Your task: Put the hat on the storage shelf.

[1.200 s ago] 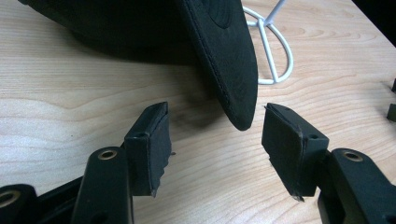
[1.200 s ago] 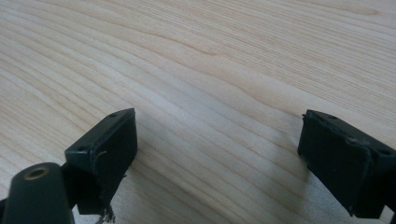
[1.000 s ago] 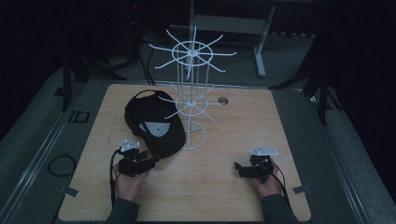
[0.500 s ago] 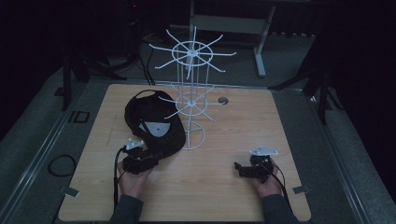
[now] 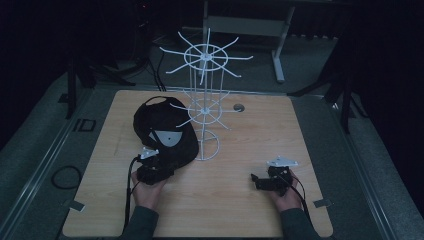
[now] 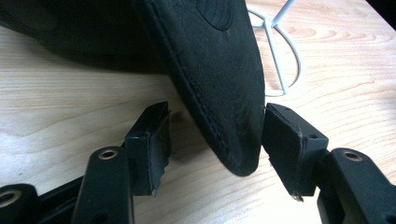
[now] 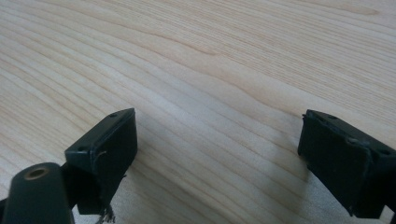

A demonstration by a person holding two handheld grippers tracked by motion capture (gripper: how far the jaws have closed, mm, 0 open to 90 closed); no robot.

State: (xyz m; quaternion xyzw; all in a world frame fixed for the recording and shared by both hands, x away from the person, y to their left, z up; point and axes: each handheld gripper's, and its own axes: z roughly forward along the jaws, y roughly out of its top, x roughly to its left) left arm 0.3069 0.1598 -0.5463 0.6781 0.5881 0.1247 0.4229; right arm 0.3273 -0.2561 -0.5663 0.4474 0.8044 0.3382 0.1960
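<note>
A black cap (image 5: pixel 162 130) lies on the wooden table (image 5: pixel 250 125) left of a white wire rack (image 5: pixel 206 100). My left gripper (image 5: pixel 162 169) sits at the cap's near edge. In the left gripper view its jaws are open, and the cap's brim (image 6: pixel 219 84) pokes down between the two pads (image 6: pixel 289 144) with a gap on the left side. My right gripper (image 5: pixel 257 181) rests low over bare wood at the front right, open with nothing between its fingers (image 7: pixel 109 144).
The rack's round wire base (image 6: pixel 280 56) stands just beyond the brim. A small round hole (image 5: pixel 238 107) is set in the table behind the rack. Dark floor and stand legs surround the table.
My left gripper has slid forward and to the right, bringing its jaws around the cap's brim. The right gripper has stayed put.
</note>
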